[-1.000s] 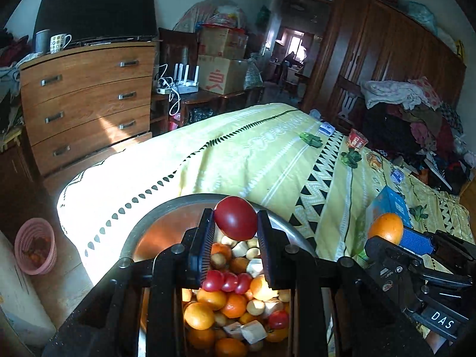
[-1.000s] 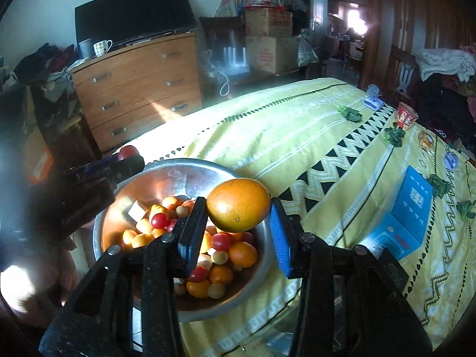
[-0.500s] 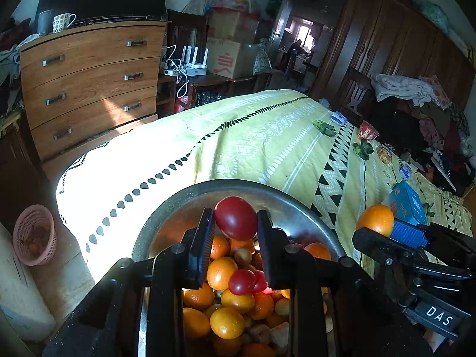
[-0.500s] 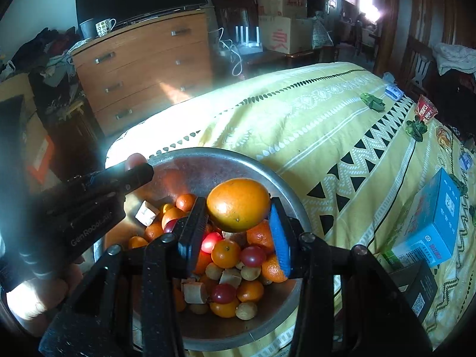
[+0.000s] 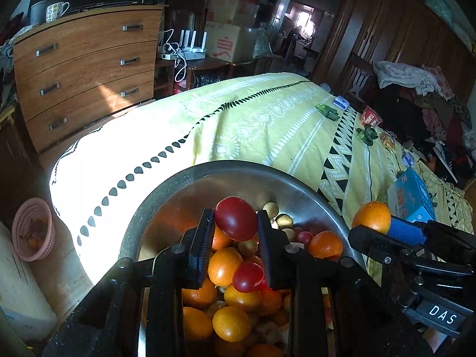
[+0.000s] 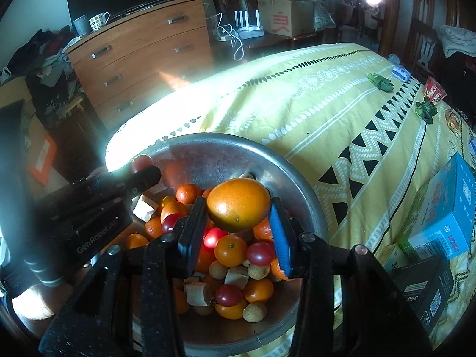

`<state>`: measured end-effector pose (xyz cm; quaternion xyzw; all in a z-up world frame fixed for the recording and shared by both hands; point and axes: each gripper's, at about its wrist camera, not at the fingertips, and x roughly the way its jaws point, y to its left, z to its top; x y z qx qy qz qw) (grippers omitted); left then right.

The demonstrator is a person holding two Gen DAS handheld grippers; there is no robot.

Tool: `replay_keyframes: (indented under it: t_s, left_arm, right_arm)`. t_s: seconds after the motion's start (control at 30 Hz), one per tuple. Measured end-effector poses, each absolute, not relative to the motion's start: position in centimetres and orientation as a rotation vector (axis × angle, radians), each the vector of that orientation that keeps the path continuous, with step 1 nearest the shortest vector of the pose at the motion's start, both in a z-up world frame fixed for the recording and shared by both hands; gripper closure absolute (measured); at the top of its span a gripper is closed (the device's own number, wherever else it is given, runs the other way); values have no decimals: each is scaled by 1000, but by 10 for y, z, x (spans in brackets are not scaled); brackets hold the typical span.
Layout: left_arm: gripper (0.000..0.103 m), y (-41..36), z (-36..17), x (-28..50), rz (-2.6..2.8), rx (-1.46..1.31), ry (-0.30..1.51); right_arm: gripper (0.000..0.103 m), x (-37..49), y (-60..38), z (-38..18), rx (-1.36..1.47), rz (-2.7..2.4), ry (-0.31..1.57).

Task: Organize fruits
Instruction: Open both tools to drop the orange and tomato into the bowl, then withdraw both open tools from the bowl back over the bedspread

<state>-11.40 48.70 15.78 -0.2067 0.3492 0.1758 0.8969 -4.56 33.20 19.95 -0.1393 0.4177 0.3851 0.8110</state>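
Note:
A metal bowl [image 5: 247,175] [image 6: 226,145] full of oranges, red cherry tomatoes and small pale fruits sits on a yellow patterned bedspread [image 5: 261,125]. My left gripper [image 5: 235,227] is shut on a red tomato [image 5: 236,217] and holds it above the bowl. My right gripper [image 6: 238,217] is shut on a large orange [image 6: 238,203] above the bowl's right half. The orange also shows in the left wrist view [image 5: 371,216], and the left gripper's tip with the tomato shows in the right wrist view [image 6: 142,162].
Blue boxes [image 6: 446,208] and a black box [image 6: 422,291] lie right of the bowl. Small packets and green items [image 5: 327,111] lie farther along the bed. A wooden dresser [image 5: 83,71] stands beyond the bed's left edge, and a pink basket [image 5: 32,229] sits on the floor.
Both grippers, still holding their fruit, have come closer over the bowl; the bowl fills more of both views.

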Motion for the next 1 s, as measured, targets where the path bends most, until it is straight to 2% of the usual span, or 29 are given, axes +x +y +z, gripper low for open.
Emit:
replay_keyframes:
  t_s: [0.17, 0.2, 0.23, 0.33, 0.43, 0.5, 0.53, 0.6, 0.8, 0.9, 1.0]
  left_arm:
    - [73, 491, 149, -111, 365, -444, 756]
    - [63, 492, 147, -110, 365, -446, 764]
    - [48, 493, 147, -110, 368, -446, 765]
    - [23, 495, 149, -112, 384, -450, 753]
    - [11, 499, 149, -113, 397, -462, 742]
    - [5, 501, 149, -114, 406, -468, 741]
    - [4, 502, 150, -114, 409, -470, 740]
    - [3, 503, 150, -115, 422, -477, 742]
    - [2, 498, 165, -122, 471, -474, 699]
    - [1, 484, 185, -124, 451, -468, 658]
    - [1, 457, 215, -125, 408, -435, 587]
  right_arm:
    - [60, -44, 337, 194, -304, 823, 912]
    - [60, -44, 338, 193, -305, 823, 916]
    - [60, -44, 338, 192, -304, 823, 918]
    - [60, -42, 339, 192, -302, 816, 924]
    - [58, -42, 338, 193, -302, 815, 919]
    - [42, -42, 337, 195, -299, 805, 907]
    - [28, -42, 337, 196, -297, 799, 897]
    - [19, -44, 335, 201, -300, 783, 870]
    - [13, -51, 315, 224, -307, 714, 779]
    - [6, -57, 296, 242, -296, 678, 715]
    - [4, -63, 267, 261, -284, 627, 647]
